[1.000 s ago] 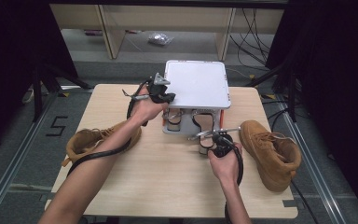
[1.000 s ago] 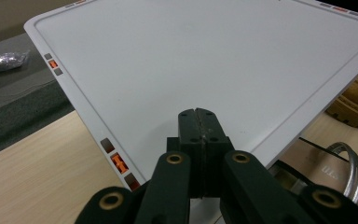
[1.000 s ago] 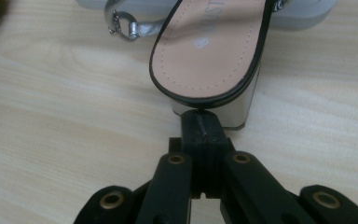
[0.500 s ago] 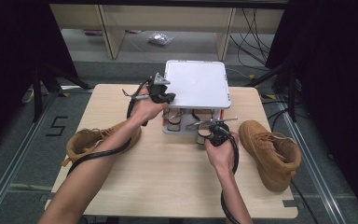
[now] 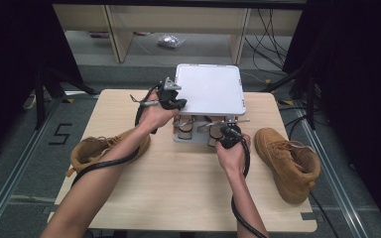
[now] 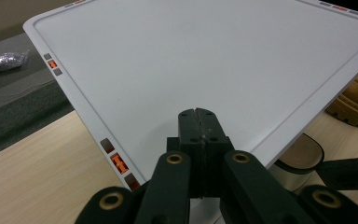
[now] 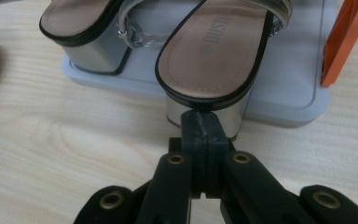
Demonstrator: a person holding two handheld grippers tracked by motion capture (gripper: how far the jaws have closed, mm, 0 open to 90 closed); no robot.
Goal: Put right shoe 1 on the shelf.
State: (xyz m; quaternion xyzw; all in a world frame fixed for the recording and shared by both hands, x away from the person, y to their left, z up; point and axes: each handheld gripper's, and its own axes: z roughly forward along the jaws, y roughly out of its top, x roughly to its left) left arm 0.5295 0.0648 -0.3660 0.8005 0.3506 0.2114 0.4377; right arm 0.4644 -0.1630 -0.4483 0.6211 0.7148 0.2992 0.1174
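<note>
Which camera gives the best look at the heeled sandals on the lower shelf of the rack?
The right gripper view: the sandals lie close ahead of its shut fingers, insoles and silver block heels plain. The high view shows the heel ends under the white top shelf. The left gripper view catches one heel edge.

A white two-level rack point(image 5: 208, 89) stands at twelve o'clock on the surface point(image 5: 178, 183). Its lid roofs a low gap crowded with heeled sandals point(image 7: 209, 60). A tan boot point(image 5: 287, 161) blocks three o'clock; another boot point(image 5: 92, 151) blocks nine o'clock. Bare wood from the centre to six o'clock is open for passage.
</note>
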